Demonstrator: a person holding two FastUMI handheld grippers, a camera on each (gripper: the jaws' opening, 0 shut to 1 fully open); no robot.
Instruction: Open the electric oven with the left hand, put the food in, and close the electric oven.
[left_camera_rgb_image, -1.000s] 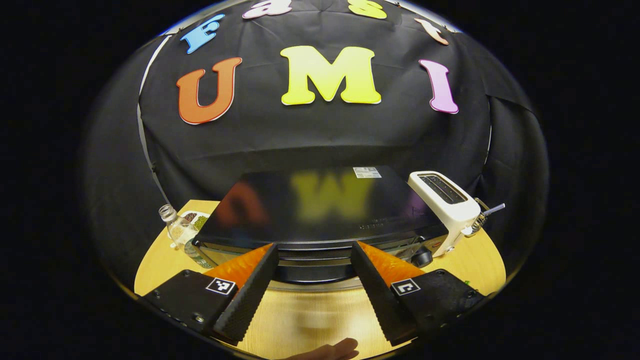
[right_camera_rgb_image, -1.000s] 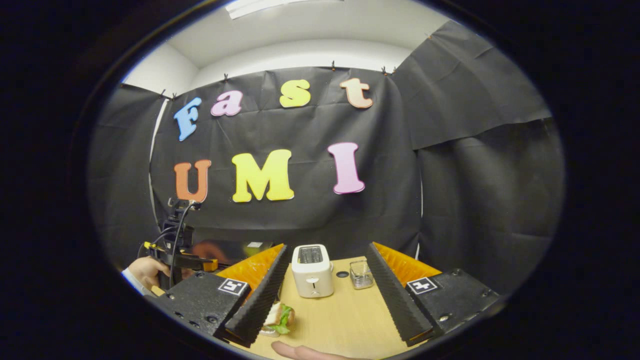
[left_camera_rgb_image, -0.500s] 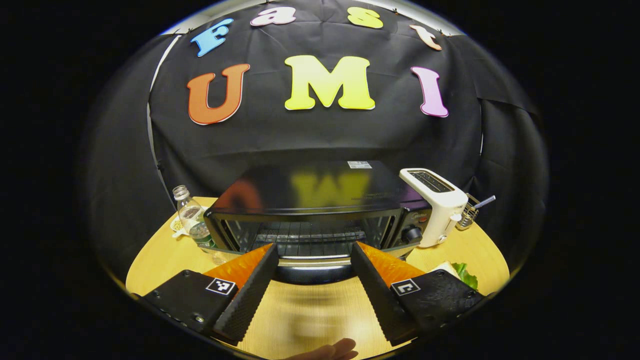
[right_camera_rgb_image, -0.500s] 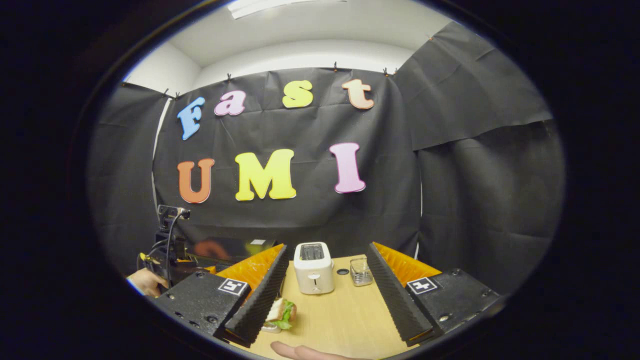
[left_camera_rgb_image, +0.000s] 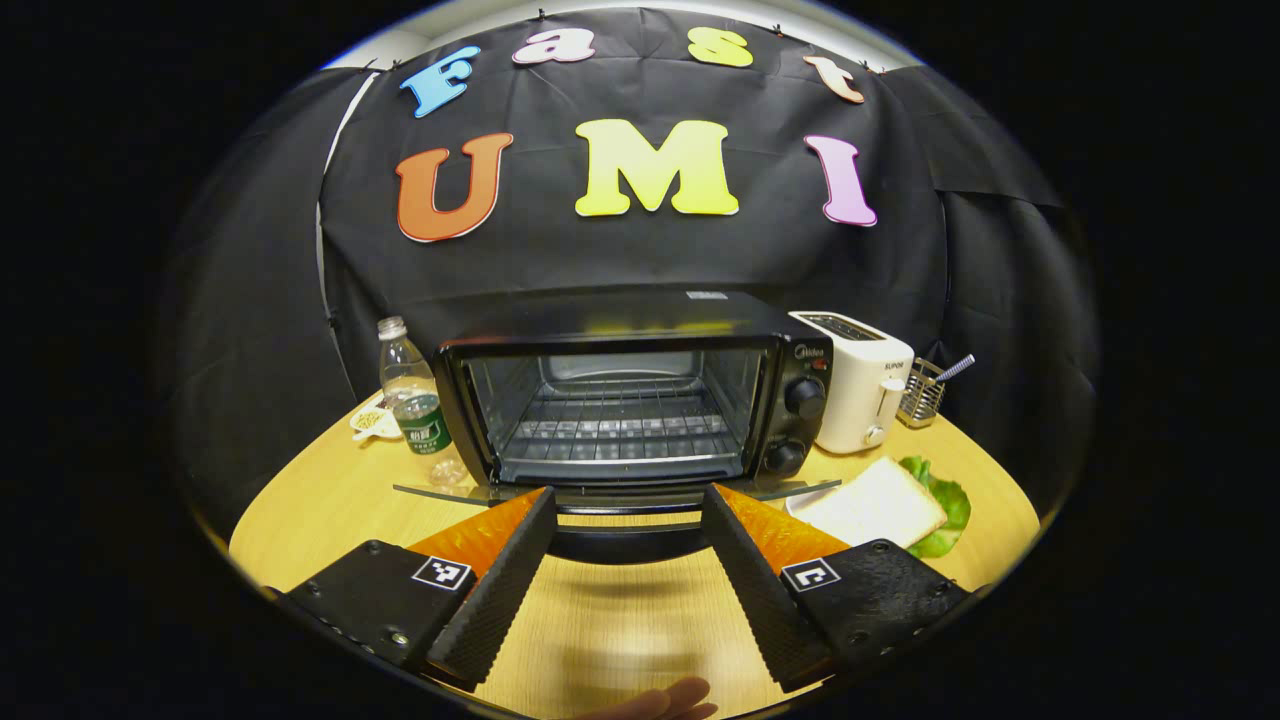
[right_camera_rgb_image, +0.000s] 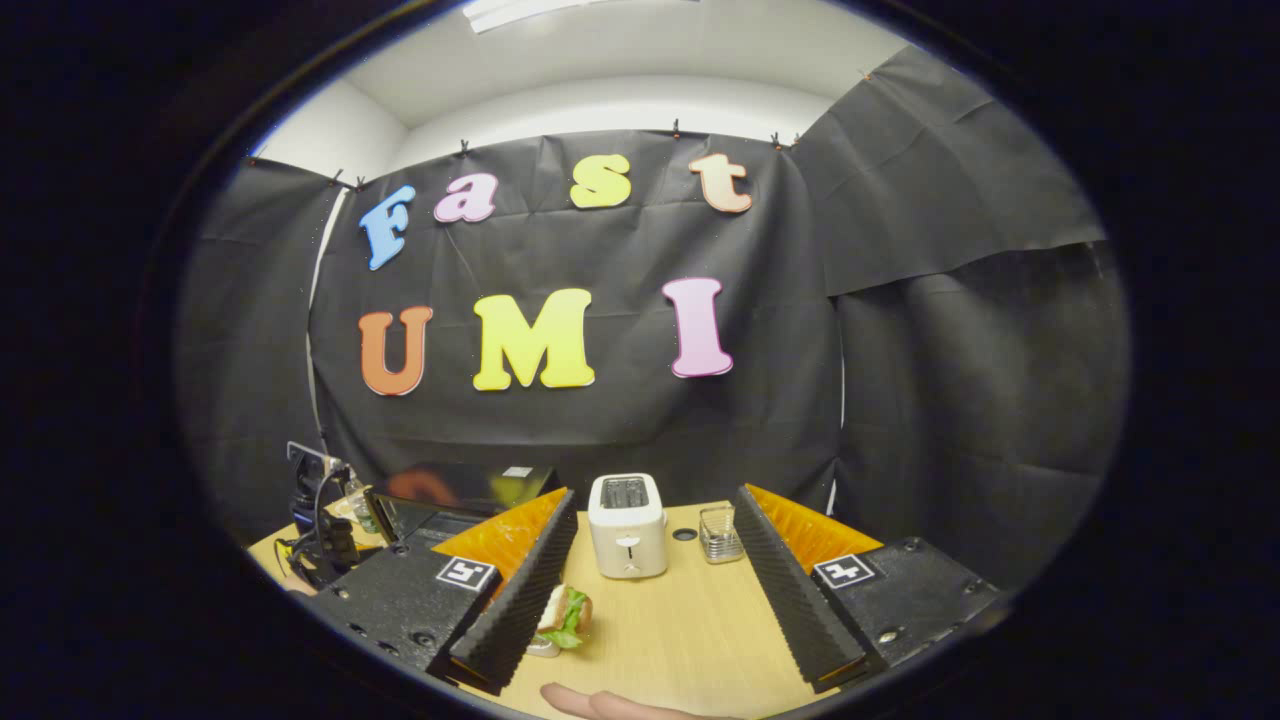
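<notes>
two claws released, oven door down, sandwich on the worktop

two claws are in view, each with its fingers spread and nothing between them. in the left gripper view the left claw (left_camera_rgb_image: 625, 565) hovers low over the light wooden worktop (left_camera_rgb_image: 320, 490), directly in front of the black electric oven with a glass door (left_camera_rgb_image: 620, 400). the oven's door (left_camera_rgb_image: 610, 492) is dropped to roughly level, its dark handle lying between the claw's fingers without visible contact. the oven's cavity is open to view, with a wire rack (left_camera_rgb_image: 620, 425) inside.

the food, a white-bread sandwich with green lettuce (left_camera_rgb_image: 885, 505), lies on the worktop just to the right of the open door, on what may be a small white plate; this cannot be confirmed. behind it stand a white two-slot toaster (left_camera_rgb_image: 850, 380) beside the oven and a small wire holder (left_camera_rgb_image: 920, 393) further right. a clear plastic bottle with a green label (left_camera_rgb_image: 412, 400) and a small white dish (left_camera_rgb_image: 372, 421) sit left of the oven.

in the right gripper view the right claw (right_camera_rgb_image: 650, 600) is likewise released above the worktop, the sandwich (right_camera_rgb_image: 565, 615) close beside its left finger, not touching as far as can be told. the toaster (right_camera_rgb_image: 626, 525) and a clear glass container (right_camera_rgb_image: 720, 535) stand ahead. the left device (right_camera_rgb_image: 320, 520) appears far left near the oven (right_camera_rgb_image: 440, 500).
</notes>
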